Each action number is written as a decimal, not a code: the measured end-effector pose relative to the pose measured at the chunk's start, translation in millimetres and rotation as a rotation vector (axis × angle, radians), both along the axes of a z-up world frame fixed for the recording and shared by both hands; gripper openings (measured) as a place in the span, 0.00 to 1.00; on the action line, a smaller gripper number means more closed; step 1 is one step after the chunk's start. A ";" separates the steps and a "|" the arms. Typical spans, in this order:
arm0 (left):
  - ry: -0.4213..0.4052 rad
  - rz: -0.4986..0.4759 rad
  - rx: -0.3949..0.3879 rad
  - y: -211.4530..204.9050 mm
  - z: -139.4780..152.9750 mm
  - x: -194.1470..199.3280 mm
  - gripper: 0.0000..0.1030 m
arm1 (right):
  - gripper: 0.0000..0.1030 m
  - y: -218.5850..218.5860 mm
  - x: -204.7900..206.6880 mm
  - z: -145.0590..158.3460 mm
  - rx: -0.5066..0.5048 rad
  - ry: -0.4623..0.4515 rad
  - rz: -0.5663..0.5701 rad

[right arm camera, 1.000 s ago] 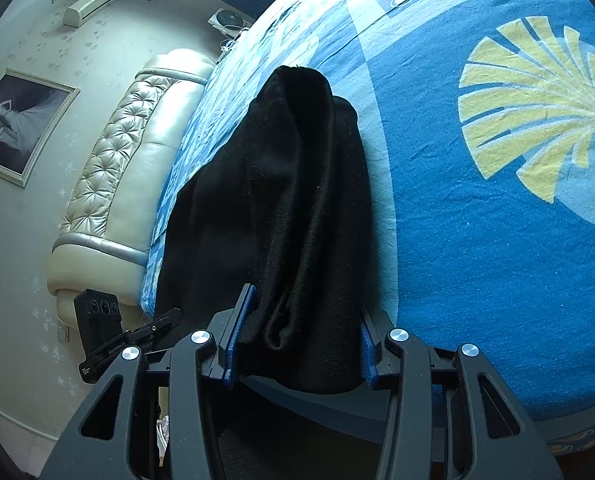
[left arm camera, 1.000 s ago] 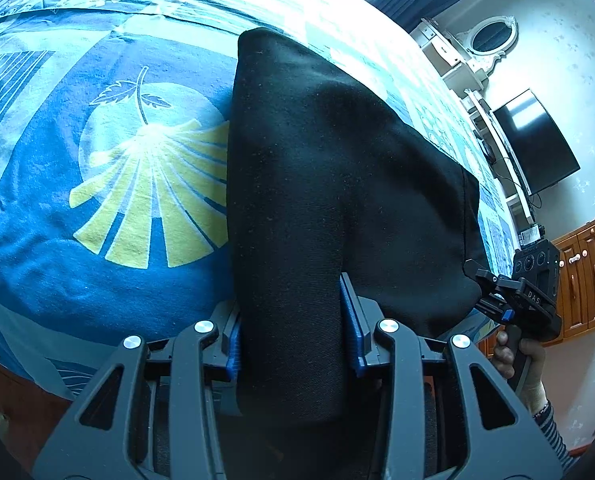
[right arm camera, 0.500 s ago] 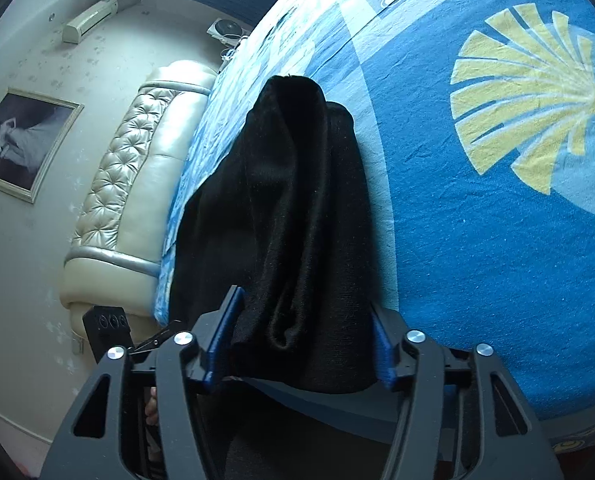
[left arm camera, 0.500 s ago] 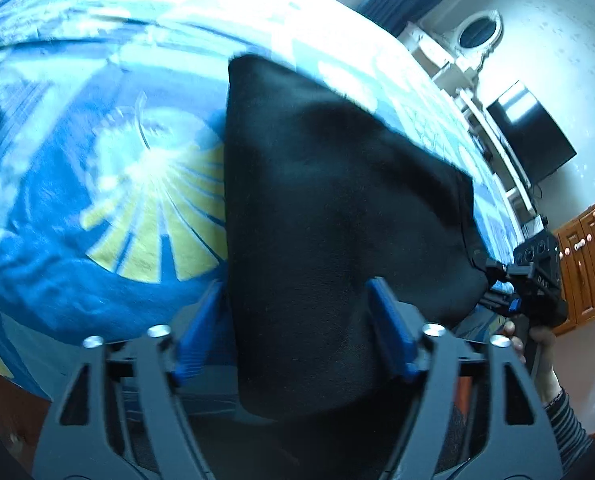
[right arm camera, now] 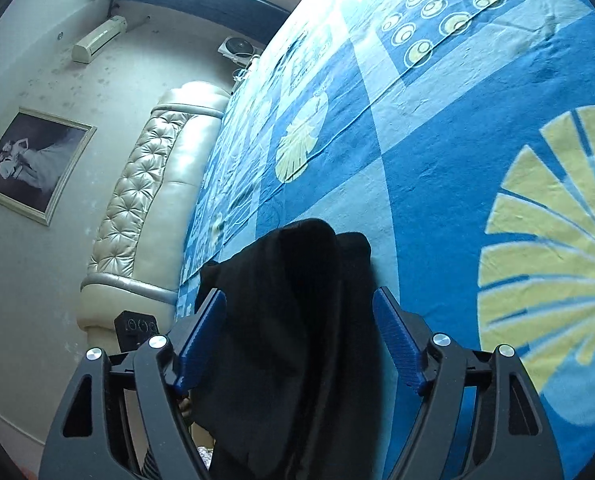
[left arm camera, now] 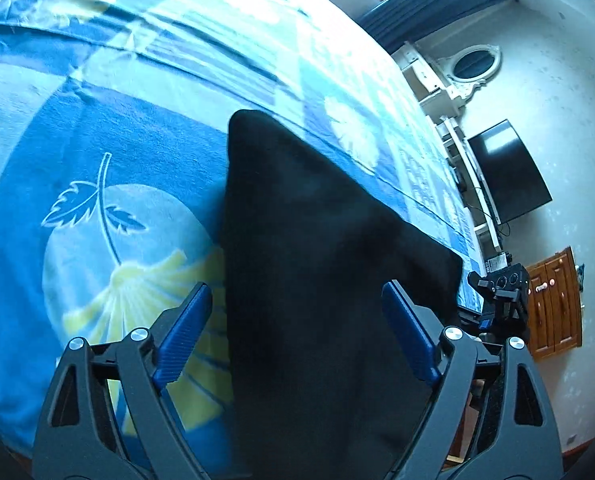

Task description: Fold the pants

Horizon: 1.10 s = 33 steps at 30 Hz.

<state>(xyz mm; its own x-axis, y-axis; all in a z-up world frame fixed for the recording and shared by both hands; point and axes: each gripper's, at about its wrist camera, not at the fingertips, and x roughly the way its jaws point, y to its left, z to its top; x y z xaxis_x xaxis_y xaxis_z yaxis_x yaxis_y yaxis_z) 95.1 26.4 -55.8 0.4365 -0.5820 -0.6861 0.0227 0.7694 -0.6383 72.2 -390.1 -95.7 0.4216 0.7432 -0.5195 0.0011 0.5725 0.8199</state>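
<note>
Blue bedspread: thick blue woven cover (left arm camera: 97,152) with pale squares, yellow fan shapes and a leaf outline; it spreads over the whole bed and shows faint creases in the right wrist view (right arm camera: 437,140).
Pants: black folded fabric pants (left arm camera: 317,280) lie on the bedspread at the near edge of the bed, one end hanging off the edge toward both cameras; seen from the other end (right arm camera: 293,320) the layers sit in soft bunched folds.
Left gripper: black two-finger gripper with blue pads (left arm camera: 297,332); jaws opening and already wide. The pants pass between the pads, a gap shows beside the left pad, and the right pad stands at the cloth's edge without pressing it.
Right gripper: matching black gripper with blue pads (right arm camera: 299,336); jaws opening, wide, pants between them, neither pad pressing in. It also shows small at the far end of the pants (left arm camera: 501,292).
Headboard: cream tufted leather headboard (right arm camera: 137,208) on the left of the bed.
Wall, headboard side: framed grey picture (right arm camera: 33,164), white air-conditioner unit (right arm camera: 99,38).
Wall, opposite side: dark flat television (left arm camera: 509,176), white oval mirror frame (left arm camera: 473,64), brown wooden cabinet (left arm camera: 557,304).
Window: bright, with dark blue curtain (left arm camera: 433,4).
</note>
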 end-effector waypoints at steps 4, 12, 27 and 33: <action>0.050 -0.036 -0.018 -0.5 -16.4 20.7 0.62 | 0.72 18.5 19.6 -7.9 -0.011 -0.009 0.041; -0.012 -0.124 0.159 -23.3 2.5 23.3 0.28 | 0.43 27.2 17.0 -5.6 -0.016 -0.035 0.040; -0.058 -0.060 0.302 16.3 16.6 84.2 0.28 | 0.40 59.9 85.8 7.8 -0.001 -0.110 0.042; -0.058 -0.064 0.308 22.1 10.3 99.0 0.28 | 0.40 59.4 101.6 -14.1 -0.001 -0.035 0.025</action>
<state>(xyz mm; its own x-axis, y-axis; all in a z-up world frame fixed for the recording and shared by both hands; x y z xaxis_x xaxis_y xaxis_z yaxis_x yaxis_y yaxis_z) 194.0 48.5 -45.5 0.4492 -0.3783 -0.8093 0.1066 0.9221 -0.3719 173.8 -330.7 -109.8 0.4208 0.7531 -0.5057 -0.0419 0.5730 0.8185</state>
